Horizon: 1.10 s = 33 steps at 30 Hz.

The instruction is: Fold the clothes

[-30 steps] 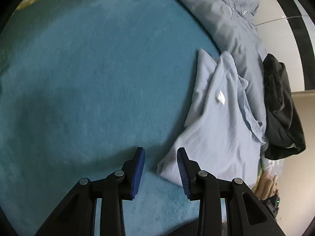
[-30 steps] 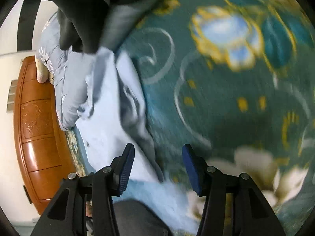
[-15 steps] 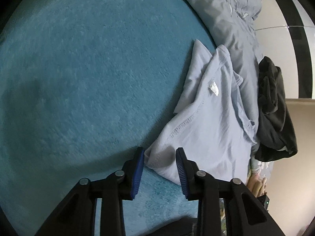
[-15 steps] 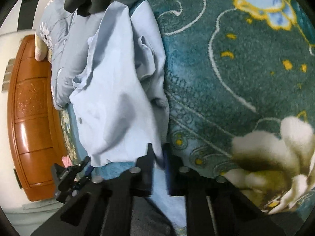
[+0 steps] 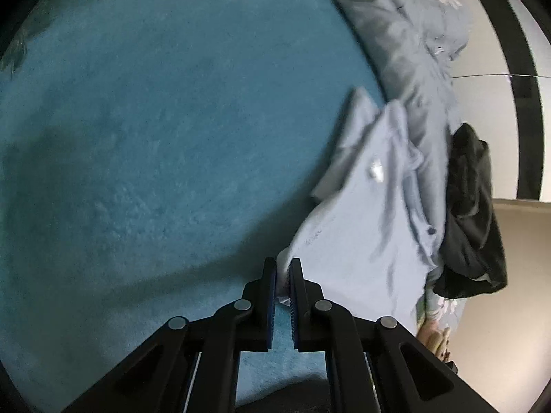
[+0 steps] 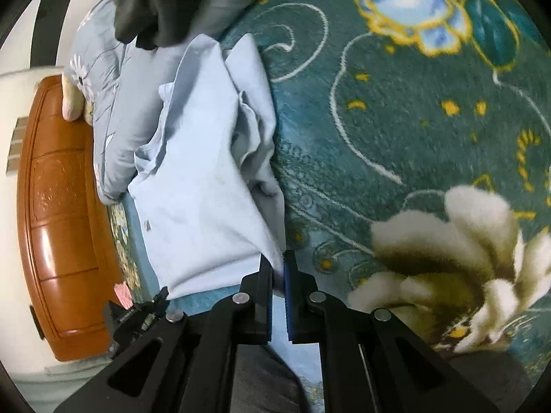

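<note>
A light blue shirt (image 5: 361, 234) lies crumpled on a teal blanket (image 5: 155, 137), with a white label showing near its collar. In the left wrist view my left gripper (image 5: 283, 265) has its jaws closing down on the shirt's near corner, and the blue pads pinch the hem. The right wrist view shows the same shirt (image 6: 199, 172) from its other side. There my right gripper (image 6: 278, 258) is shut on another corner of the fabric, at the edge by the flowered part of the blanket (image 6: 413, 137).
A black garment (image 5: 471, 213) lies just beyond the shirt, also the black garment (image 6: 155, 0) at the top of the right view. A grey-blue flowered duvet (image 5: 406, 34) is bunched behind them. A brown wooden bed board (image 6: 58, 206) borders the left of the right view.
Both grippers went from open to shut on corners of the shirt. The left one slid right onto the hem; the right one closed first and has lifted slightly.
</note>
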{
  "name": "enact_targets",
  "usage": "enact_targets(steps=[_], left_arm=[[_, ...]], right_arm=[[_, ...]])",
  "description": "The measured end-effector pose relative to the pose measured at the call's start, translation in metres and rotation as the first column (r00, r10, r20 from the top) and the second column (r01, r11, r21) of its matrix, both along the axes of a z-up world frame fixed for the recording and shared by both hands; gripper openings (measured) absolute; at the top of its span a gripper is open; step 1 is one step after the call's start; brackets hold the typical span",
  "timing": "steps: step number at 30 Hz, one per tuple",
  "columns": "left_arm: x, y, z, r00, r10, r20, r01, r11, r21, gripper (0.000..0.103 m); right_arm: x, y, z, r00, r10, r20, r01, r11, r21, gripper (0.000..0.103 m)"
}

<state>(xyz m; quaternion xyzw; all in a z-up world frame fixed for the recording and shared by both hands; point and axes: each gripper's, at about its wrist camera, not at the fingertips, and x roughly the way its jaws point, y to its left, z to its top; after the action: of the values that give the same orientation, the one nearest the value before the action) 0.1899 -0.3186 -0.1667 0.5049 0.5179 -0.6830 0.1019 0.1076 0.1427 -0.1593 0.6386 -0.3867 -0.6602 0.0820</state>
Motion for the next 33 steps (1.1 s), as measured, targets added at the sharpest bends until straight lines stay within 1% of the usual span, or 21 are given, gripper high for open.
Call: enact_targets(steps=[2,4,7,10,11,13,16,18,21,22,23,25,27,30,33], left_arm=[[-0.003,-0.001,0.018,0.999,-0.021,-0.032,0.020,0.999,-0.028,0.007],[-0.003,-0.001,0.026,0.998,-0.032,-0.045,0.030,0.999,-0.035,0.007],[-0.005,-0.002,0.014,0.999,-0.037,-0.006,0.037,0.999,-0.028,0.007],[-0.003,-0.004,-0.003,1.000,-0.015,0.024,0.014,1.000,0.012,0.008],[-0.002,-0.004,-0.006,1.000,-0.007,0.030,0.007,1.000,0.024,0.011],[0.007,-0.009,-0.003,1.000,-0.005,0.030,0.005,1.000,0.021,0.011],[0.011,-0.017,0.009,0.999,-0.024,0.036,0.025,0.999,-0.023,0.012],[0.015,-0.024,0.018,0.999,-0.031,0.043,0.035,0.996,-0.079,0.013],[0.010,-0.030,0.032,0.998,-0.054,0.023,0.057,0.987,-0.151,0.014],[0.003,-0.029,0.036,0.997,-0.072,0.015,0.073,0.982,-0.174,0.018],[-0.008,-0.028,0.041,0.995,-0.097,0.008,0.096,0.975,-0.200,0.026],[-0.034,-0.022,0.047,0.989,-0.148,0.000,0.143,0.956,-0.254,0.036],[-0.061,-0.015,0.050,0.982,-0.189,-0.002,0.180,0.941,-0.288,0.037],[-0.105,-0.002,0.055,0.967,-0.256,-0.022,0.234,0.913,-0.333,0.037],[-0.145,0.019,0.058,0.927,-0.374,-0.028,0.335,0.860,-0.385,0.037]], right_arm=[[-0.001,-0.002,0.011,1.000,0.012,-0.026,-0.012,1.000,-0.006,0.005],[-0.002,-0.003,0.020,0.999,0.024,-0.049,-0.024,1.000,-0.008,0.005],[-0.002,-0.003,0.017,0.999,0.031,-0.040,-0.031,1.000,0.004,0.005],[-0.001,-0.004,0.005,1.000,0.021,-0.005,-0.021,1.000,-0.001,0.005],[-0.001,-0.005,0.002,1.000,0.021,0.003,-0.021,1.000,0.000,0.005],[-0.001,-0.005,-0.002,1.000,0.015,0.014,-0.015,1.000,-0.004,0.006],[0.002,0.000,0.000,1.000,0.008,0.012,-0.008,1.000,-0.018,0.007],[0.004,0.007,0.006,1.000,0.013,0.006,-0.013,1.000,0.011,0.007],[0.005,0.025,0.019,1.000,-0.012,-0.018,0.013,0.997,0.076,0.007],[0.000,0.027,0.024,0.999,-0.011,-0.032,0.014,0.995,0.103,0.008],[-0.008,0.028,0.029,0.999,-0.007,-0.049,0.013,0.991,0.132,0.008],[-0.023,0.028,0.039,0.997,0.007,-0.082,0.008,0.983,0.182,0.009],[-0.046,0.014,0.046,0.991,0.056,-0.120,-0.029,0.976,0.216,0.009],[-0.082,-0.020,0.050,0.973,0.161,-0.167,-0.117,0.962,0.245,0.021],[-0.110,-0.053,0.051,0.943,0.266,-0.201,-0.206,0.939,0.275,0.022]])
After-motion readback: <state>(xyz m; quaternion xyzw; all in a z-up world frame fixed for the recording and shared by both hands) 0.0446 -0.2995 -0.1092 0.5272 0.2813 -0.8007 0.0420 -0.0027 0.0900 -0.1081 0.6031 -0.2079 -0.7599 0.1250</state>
